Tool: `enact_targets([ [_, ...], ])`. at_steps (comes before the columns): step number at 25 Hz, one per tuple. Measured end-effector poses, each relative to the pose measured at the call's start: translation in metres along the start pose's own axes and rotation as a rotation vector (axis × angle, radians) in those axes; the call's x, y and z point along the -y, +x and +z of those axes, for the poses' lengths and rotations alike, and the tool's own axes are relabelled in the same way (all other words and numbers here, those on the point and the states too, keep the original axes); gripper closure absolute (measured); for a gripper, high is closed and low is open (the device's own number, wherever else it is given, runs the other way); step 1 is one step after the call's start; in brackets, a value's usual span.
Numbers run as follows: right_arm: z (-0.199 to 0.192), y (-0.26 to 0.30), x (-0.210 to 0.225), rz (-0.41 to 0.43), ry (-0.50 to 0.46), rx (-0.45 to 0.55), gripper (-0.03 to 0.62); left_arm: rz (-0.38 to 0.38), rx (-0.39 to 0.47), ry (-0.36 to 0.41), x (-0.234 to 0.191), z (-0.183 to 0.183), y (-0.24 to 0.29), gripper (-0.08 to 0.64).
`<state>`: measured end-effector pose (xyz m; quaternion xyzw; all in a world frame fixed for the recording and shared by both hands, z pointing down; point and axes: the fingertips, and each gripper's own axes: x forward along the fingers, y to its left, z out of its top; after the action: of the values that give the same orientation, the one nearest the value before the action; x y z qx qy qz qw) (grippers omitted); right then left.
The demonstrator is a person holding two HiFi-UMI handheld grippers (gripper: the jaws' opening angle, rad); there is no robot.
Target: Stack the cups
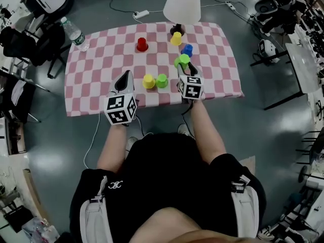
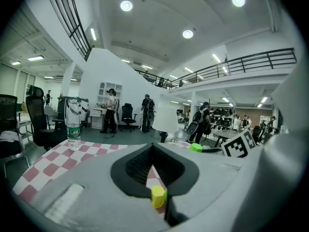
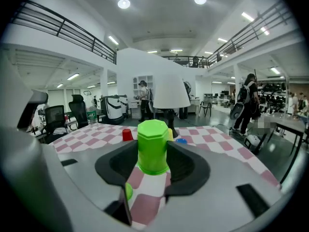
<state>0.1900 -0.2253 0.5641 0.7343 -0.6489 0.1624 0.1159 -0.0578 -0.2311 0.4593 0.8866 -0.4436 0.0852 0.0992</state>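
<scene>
In the head view no stack exists yet: six cups sit apart on the counter, which is covered by a pink-and-white checked cloth. The job looks barely begun, with only the first pick-up made. The right hand-held gripper, just right of centre, has its jaws closed on the held green cup. The left hand-held gripper, lower left of centre, tapers to a point with its jaws drawn together on nothing. Between the two, near the counter's lower edge, the near yellow cup and the second green cup stand side by side. The red cup, the far yellow cup and the blue cup stand higher in the frame, below a lamp with a matt white cone shade. A clear plastic bottle stands at the upper left corner. In the left gripper view the dark ribbed pads meet in a narrow wedge, and a yellow cup shows low through the gap. In the right gripper view the held green cup fills the space between the pads, upside down. It is smooth, glossy plastic, tapered, with a many-sided flat base. The grippers' shells are matt grey plastic.
</scene>
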Motion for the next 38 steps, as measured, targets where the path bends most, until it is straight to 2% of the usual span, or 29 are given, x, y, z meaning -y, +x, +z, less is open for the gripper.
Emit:
enact_targets([
  [9,-0.075,0.016,-0.002,0.052,0.014,-0.101,0.405,0.037,-0.032,0.011,0.003,-0.013,-0.003,0.545],
  [14,-0.105,0.019,-0.012,0.074,-0.102,-0.146,0.405,0.053,-0.053,0.013,0.003,-0.022,-0.006,0.545],
  [18,-0.121,0.02,-0.014,0.085,-0.05,-0.175,0.405,0.06,-0.061,0.019,0.003,-0.023,-0.008,0.545],
  [23,-0.13,0.022,-0.013,0.094,-0.015,-0.19,0.405,0.065,-0.067,0.023,0.002,-0.024,-0.008,0.545],
  [38,-0.143,0.023,-0.021,0.084,-0.046,-0.206,0.405,0.066,-0.071,0.019,-0.003,-0.029,-0.012,0.545],
])
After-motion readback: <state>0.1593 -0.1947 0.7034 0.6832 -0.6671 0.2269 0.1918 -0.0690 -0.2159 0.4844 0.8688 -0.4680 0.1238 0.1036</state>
